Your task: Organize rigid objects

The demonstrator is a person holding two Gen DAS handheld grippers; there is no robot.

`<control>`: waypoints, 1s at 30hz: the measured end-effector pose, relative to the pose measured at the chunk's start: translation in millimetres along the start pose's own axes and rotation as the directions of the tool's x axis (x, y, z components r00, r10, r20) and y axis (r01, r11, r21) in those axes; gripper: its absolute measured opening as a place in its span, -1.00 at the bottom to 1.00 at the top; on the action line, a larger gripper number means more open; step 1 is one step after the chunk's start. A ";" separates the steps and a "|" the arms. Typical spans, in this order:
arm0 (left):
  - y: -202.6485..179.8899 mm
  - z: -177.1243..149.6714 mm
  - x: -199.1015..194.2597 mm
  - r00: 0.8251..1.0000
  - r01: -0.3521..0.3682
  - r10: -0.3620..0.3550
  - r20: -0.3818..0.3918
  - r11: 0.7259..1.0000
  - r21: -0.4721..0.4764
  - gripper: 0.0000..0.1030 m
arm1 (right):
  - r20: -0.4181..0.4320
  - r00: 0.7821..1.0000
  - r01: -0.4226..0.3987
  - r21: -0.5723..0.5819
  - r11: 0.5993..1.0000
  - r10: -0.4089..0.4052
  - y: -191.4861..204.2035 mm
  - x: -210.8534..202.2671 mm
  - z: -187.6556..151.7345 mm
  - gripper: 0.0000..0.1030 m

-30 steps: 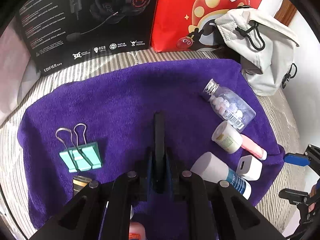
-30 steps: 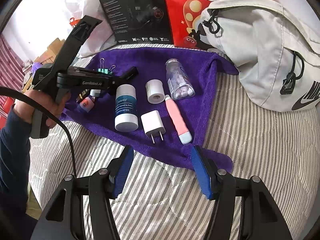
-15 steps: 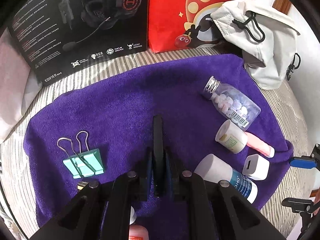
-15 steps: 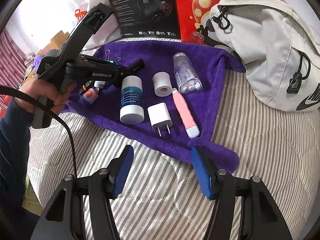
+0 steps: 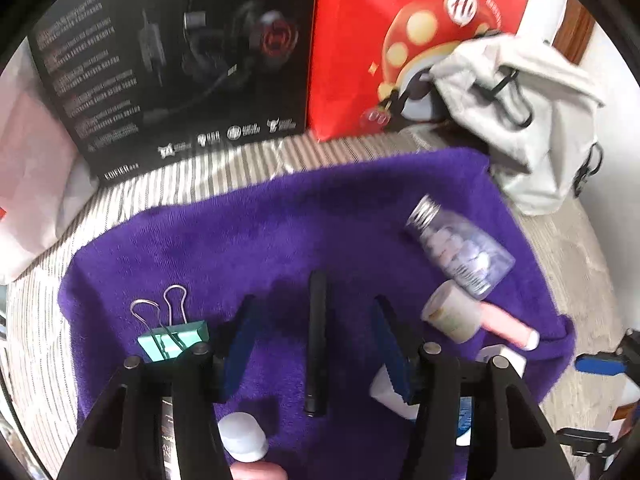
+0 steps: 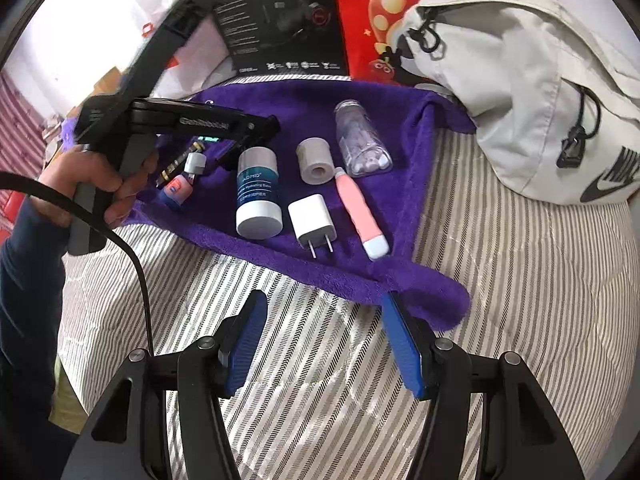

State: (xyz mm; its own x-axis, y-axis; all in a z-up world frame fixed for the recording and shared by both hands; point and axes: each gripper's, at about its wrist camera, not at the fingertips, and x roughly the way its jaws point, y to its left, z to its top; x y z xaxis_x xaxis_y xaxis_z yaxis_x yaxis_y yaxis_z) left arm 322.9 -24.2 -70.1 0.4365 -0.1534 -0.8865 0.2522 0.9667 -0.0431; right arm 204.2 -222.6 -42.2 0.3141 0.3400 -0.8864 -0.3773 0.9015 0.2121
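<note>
A purple towel [image 5: 280, 232] lies on the striped bed. My left gripper [image 5: 313, 300] is open just above it, and a slim black pen [image 5: 316, 352] lies between its fingers, free of both pads. A green binder clip [image 5: 172, 338] sits to its left, and a white-capped lip balm [image 5: 242, 438] is near the bottom edge. To the right are a pill bottle [image 5: 460, 252], a small white jar [image 5: 452, 316] and a pink tube [image 5: 506, 326]. My right gripper [image 6: 325, 296] is open over the bedding, short of the towel's near edge, near a white charger [image 6: 312, 222] and a white-and-blue tube [image 6: 258, 194].
A black headset box [image 5: 180, 64] and a red bag [image 5: 400, 40] stand behind the towel. A grey drawstring bag [image 6: 520, 80] lies at the right. A person's hand [image 6: 92, 184] holds the left gripper's handle, with a black cable trailing down. Striped bedding [image 6: 500, 300] surrounds the towel.
My left gripper was shut on the black pen and has opened; the pen now lies on the towel. The right gripper has moved slightly closer to the towel and stayed open.
</note>
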 end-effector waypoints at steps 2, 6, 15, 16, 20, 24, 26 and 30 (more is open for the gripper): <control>-3.5 0.3 -10.7 1.000 0.004 -0.004 0.026 1.000 0.003 0.18 | -0.003 1.000 0.004 0.018 1.000 -0.004 -0.9 -0.2 -1.0 0.17; -16.5 -7.2 -41.5 0.996 -0.033 0.031 0.085 0.999 0.027 0.61 | 0.004 1.000 0.016 0.034 0.999 -0.016 2.7 -1.2 -1.0 0.21; -13.8 -65.8 -111.8 0.983 -0.116 0.122 0.138 0.992 -0.050 0.99 | 0.045 0.997 0.052 0.096 0.994 -0.057 11.6 -5.9 2.8 0.79; -11.9 -70.2 -114.1 0.983 -0.115 0.123 0.137 0.991 -0.067 0.99 | 0.048 0.996 0.068 0.103 0.992 -0.074 12.8 -7.4 3.0 0.87; 1.1 -99.4 -131.1 0.980 -0.129 0.147 0.134 0.982 -0.137 0.99 | 0.076 0.989 0.118 0.117 0.986 -0.127 19.2 -18.2 0.2 1.00; 5.9 -124.0 -145.3 0.977 -0.147 0.170 0.131 0.974 -0.171 0.99 | 0.079 0.986 0.137 0.132 0.982 -0.148 25.8 -27.9 -5.5 1.00; 5.6 -133.7 -152.1 0.976 -0.144 0.171 0.137 0.972 -0.187 0.99 | 0.083 0.981 0.161 0.134 0.978 -0.173 30.5 -33.6 -10.8 1.00; 3.4 -152.4 -160.2 0.979 -0.115 0.150 0.141 0.966 -0.231 0.99 | 0.089 0.977 0.179 0.154 0.972 -0.194 37.0 -45.7 -22.6 1.00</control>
State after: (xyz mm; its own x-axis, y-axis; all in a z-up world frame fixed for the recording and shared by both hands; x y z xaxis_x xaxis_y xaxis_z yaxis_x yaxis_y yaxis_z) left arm 122.3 34.8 1.6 0.5867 -0.0337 -0.8091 -0.0060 0.9989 -0.0460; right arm 156.2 -210.8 -3.2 0.4580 0.1810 -0.8703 -0.1762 0.9781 0.1107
